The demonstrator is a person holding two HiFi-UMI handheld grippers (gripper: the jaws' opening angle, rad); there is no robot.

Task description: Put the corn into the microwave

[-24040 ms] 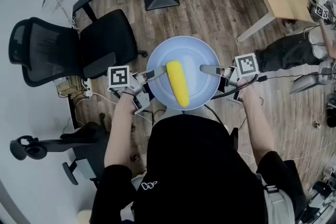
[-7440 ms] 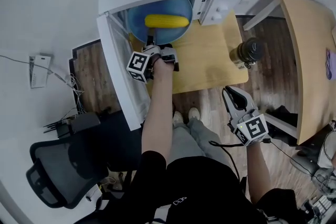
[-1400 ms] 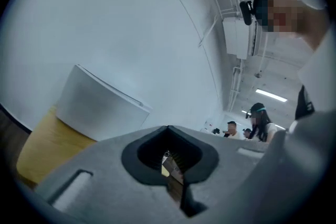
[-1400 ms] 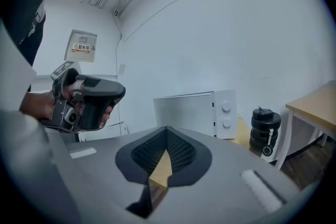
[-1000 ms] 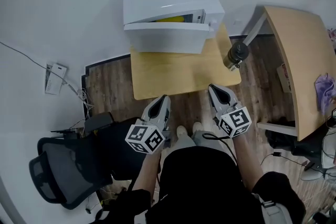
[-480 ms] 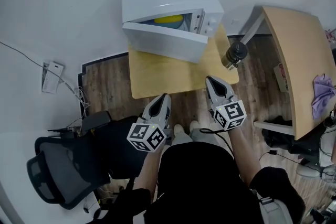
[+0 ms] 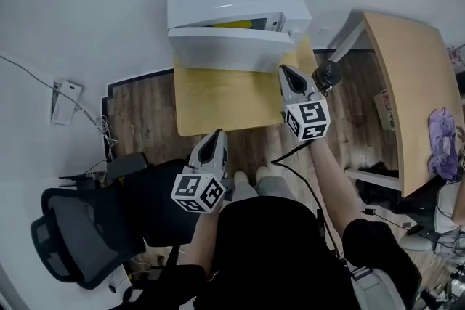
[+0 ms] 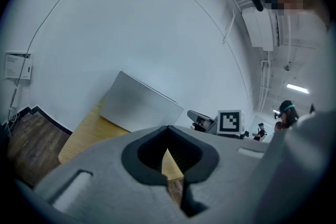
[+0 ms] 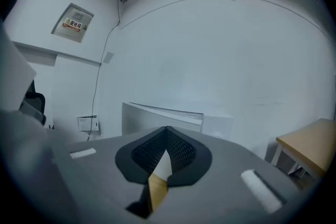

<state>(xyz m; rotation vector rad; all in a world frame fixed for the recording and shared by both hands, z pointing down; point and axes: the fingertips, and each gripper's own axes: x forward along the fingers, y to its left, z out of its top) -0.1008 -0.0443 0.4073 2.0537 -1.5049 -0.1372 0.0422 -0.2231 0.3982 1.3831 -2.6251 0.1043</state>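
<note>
A white microwave (image 7: 232, 11) stands at the back of a small wooden table (image 7: 225, 94) against the wall. Its door (image 7: 231, 49) is nearly closed, and through the narrow gap a strip of yellow corn (image 7: 234, 24) shows inside. My right gripper (image 7: 284, 72) is shut and empty, with its tip close to the door's right end over the table. My left gripper (image 7: 219, 135) is shut and empty, back at the table's near edge. The microwave door (image 8: 139, 105) shows in the left gripper view, and the microwave (image 9: 160, 115) straight ahead in the right gripper view.
A dark jar (image 7: 326, 74) stands on the floor by the table's right corner. A larger wooden desk (image 7: 407, 94) is at the right, a black office chair (image 7: 80, 229) at the lower left. A socket box and cables (image 7: 64, 99) hang on the wall.
My right gripper has moved forward from the table's near edge to the microwave door. The door has swung closer to the microwave. My left gripper has stayed about where it was.
</note>
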